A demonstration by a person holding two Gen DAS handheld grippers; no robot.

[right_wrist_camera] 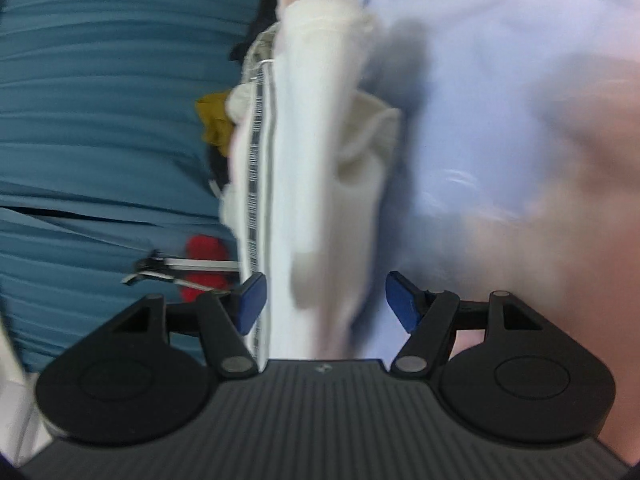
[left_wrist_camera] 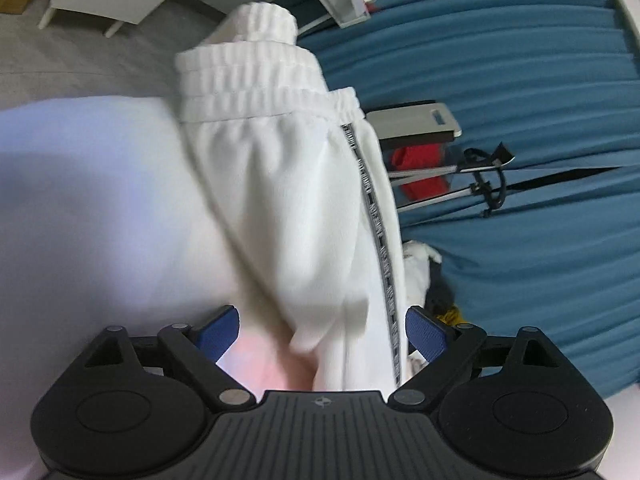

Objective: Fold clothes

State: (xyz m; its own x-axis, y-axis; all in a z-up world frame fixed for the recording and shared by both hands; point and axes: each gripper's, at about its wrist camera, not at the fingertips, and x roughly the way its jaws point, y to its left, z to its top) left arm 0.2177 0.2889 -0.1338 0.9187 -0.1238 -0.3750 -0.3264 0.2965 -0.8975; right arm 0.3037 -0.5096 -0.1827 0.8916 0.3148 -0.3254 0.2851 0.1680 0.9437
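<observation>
While blur smears the white pants (left_wrist_camera: 288, 200), both grippers, left (left_wrist_camera: 322, 332) and right (right_wrist_camera: 322, 302), gape wide around them (waistband (left_wrist_camera: 256, 80) only shows left).

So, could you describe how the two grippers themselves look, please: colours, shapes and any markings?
Both look alike. The left gripper and the right gripper each have a dark grey ribbed body bearing a small round emblem, two round black side discs, black link arms with silver pivot pins, and blue textured pads on the fingers. No cables or sleeves show.
</observation>
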